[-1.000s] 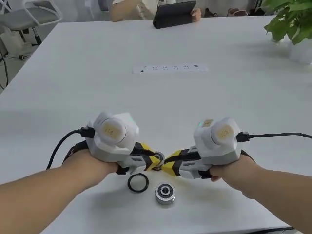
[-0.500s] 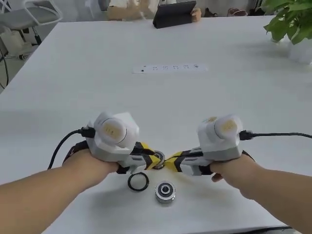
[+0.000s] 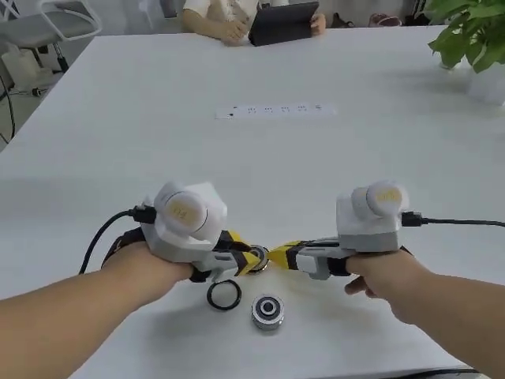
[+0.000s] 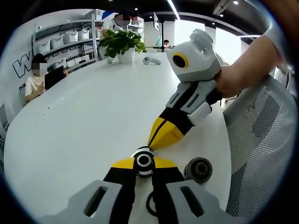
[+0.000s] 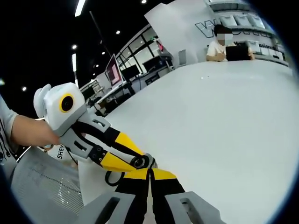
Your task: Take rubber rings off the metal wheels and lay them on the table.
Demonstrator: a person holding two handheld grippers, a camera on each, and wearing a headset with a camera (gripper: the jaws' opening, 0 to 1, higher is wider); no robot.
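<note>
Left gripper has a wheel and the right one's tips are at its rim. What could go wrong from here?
1. The right gripper is shut with just its tips at the held wheel. I cannot tell whether it has caught any rubber, so a pull may slip off.
2. The left gripper pinches that wheel at its jaw tips, so a sideways tug could twist it out.
3. The loose ring and second wheel lie just below, near the table edge, where a jerk could knock them off.

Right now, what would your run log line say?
left claw: shut on wheel | right claw: shut, tip at that wheel | table: ring, second wheel
</note>
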